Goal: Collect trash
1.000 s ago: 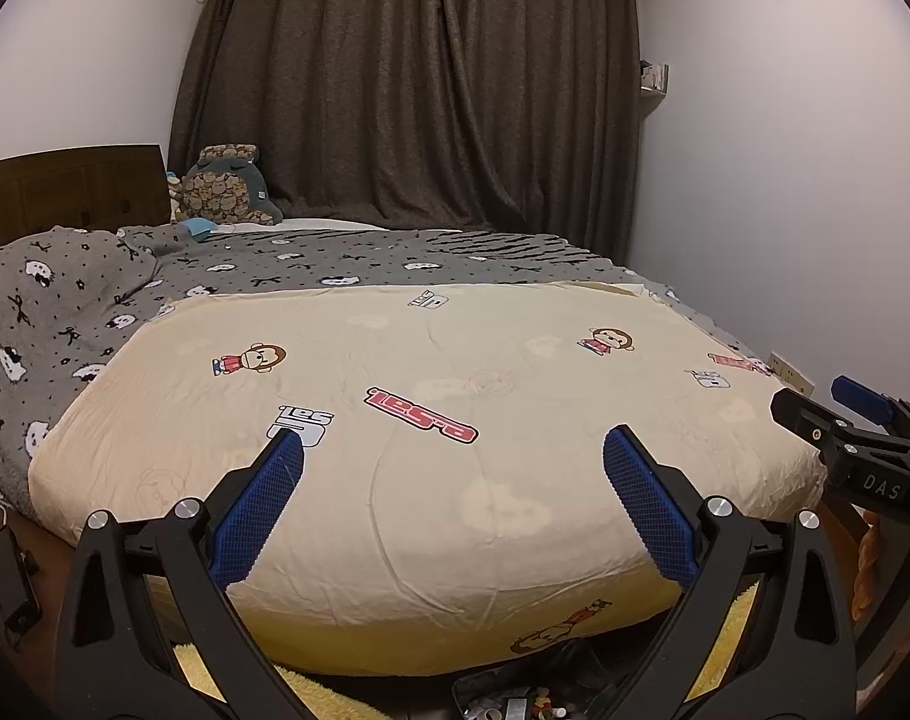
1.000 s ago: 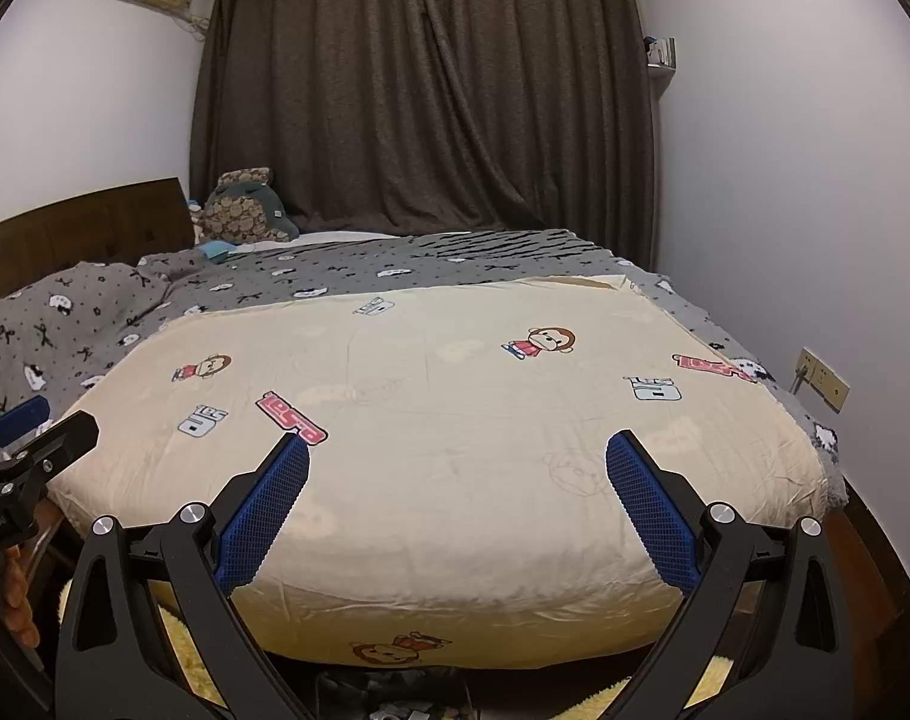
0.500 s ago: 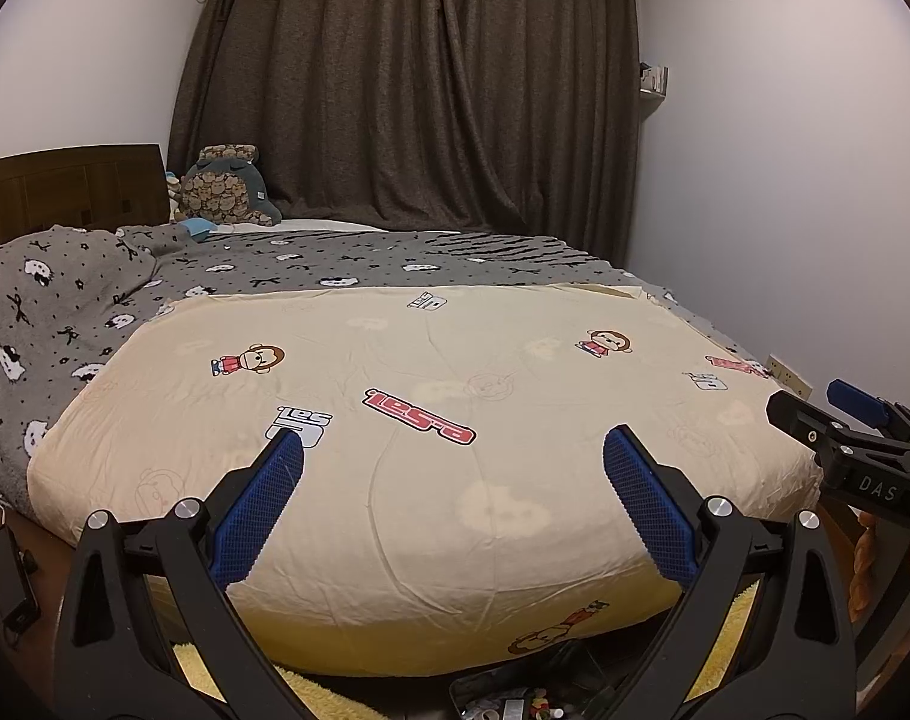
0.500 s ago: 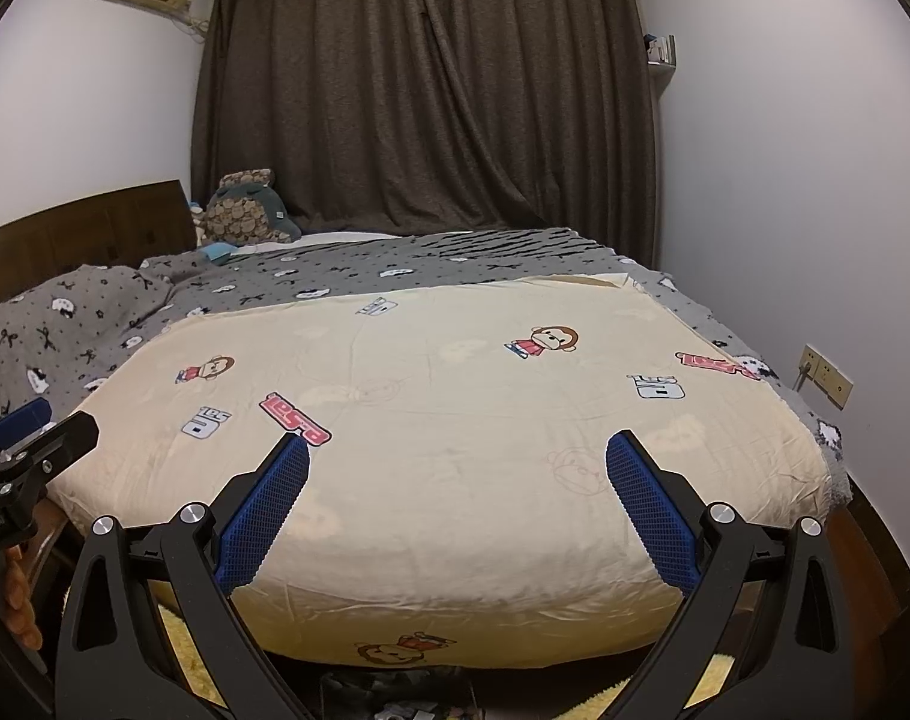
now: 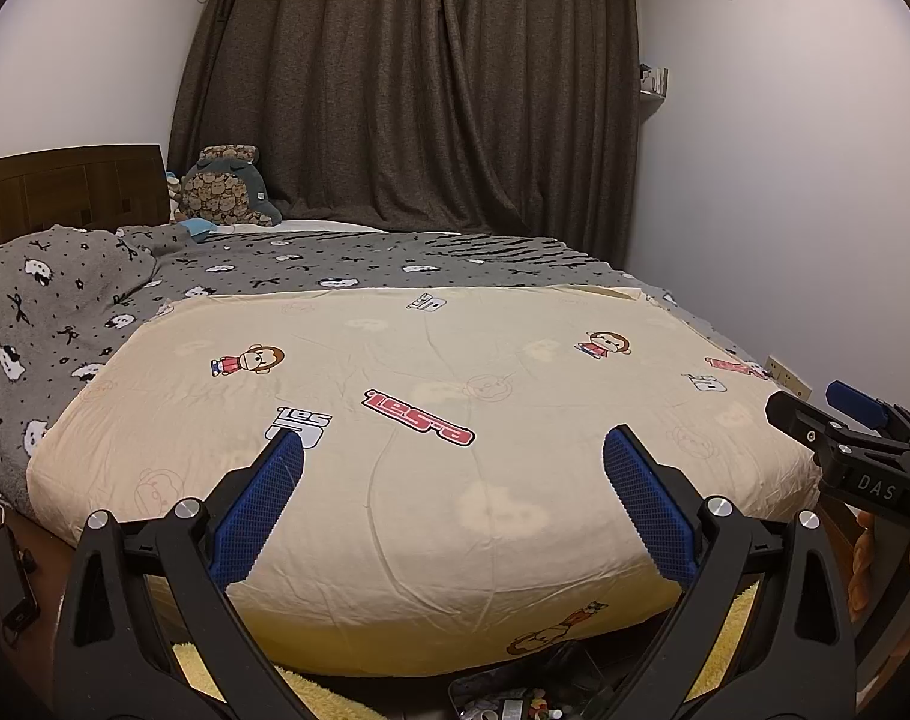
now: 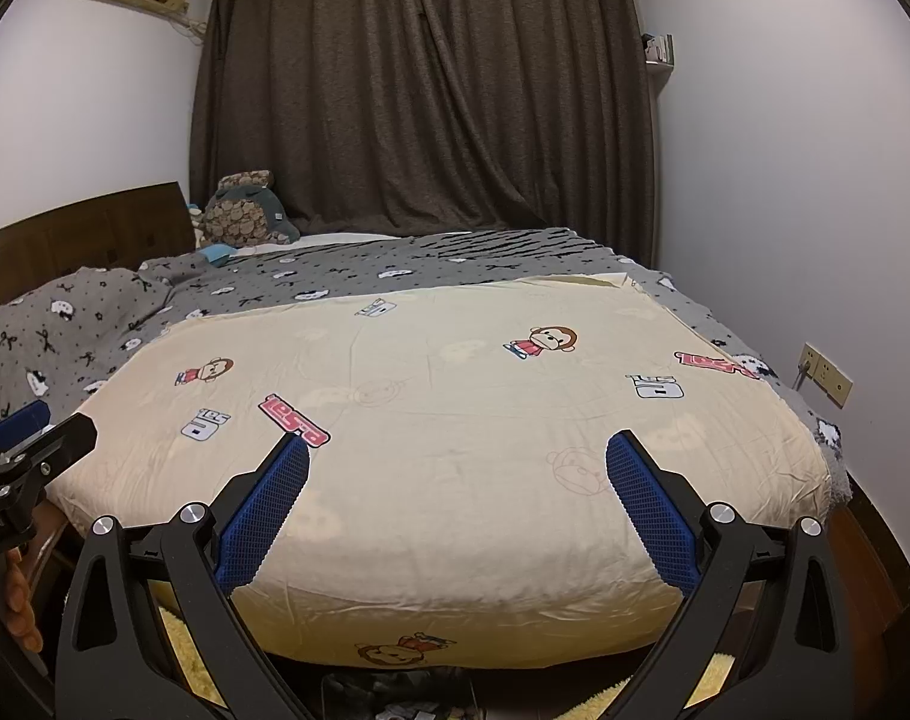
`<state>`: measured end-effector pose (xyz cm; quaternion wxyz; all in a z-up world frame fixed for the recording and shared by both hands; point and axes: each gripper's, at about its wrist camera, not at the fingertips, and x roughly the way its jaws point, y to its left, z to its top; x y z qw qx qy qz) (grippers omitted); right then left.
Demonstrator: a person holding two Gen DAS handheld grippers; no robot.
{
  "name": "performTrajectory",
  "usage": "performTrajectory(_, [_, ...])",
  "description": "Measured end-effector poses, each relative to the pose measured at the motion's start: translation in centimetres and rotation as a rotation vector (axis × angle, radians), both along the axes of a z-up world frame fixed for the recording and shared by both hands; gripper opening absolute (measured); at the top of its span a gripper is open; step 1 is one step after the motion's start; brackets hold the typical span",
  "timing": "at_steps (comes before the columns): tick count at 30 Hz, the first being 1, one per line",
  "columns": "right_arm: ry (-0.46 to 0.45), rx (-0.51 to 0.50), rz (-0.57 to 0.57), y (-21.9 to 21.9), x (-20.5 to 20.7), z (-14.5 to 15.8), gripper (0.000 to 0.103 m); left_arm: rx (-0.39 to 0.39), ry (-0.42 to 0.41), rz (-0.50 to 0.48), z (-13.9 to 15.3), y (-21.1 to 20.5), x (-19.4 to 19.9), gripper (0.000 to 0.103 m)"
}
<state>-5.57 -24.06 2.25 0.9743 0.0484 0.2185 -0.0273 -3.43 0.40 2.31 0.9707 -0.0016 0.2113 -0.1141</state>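
- Grippers: the left gripper (image 5: 454, 450) and the right gripper (image 6: 457, 456) both hold their blue pads wide apart, with nothing between them, and both point over the foot of the bed (image 5: 431, 516).
- Trash: small mixed bits show in a dark tray (image 5: 515, 702) on the floor, just below the bed edge, at the bottom of the left view. The same spot (image 6: 407, 702) is dim in the right view. What the bits are, I cannot tell.
- The cream cover (image 6: 455, 408) looks bare of loose items, so the trash to collect seems to lie low, not on the bed.
- To do it well, I judge: tilt one gripper down until the bits sit between the pads, then close slowly on one piece.
- Edges: the mattress overhangs the tray, so the approach should come from the front, under the edge.
- Room: a yellow rug (image 5: 311, 690) lies on both sides of the tray. The two grippers are near each other, so only one should go down.
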Motion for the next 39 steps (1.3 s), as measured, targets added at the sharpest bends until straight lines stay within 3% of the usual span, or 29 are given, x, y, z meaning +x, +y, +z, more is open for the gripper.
performTrajectory(39, [-0.002,0.011,-0.007,0.16,-0.31,0.13,0.1,-0.007,0.011,0.004,0.13,-0.23,-0.1,0.095])
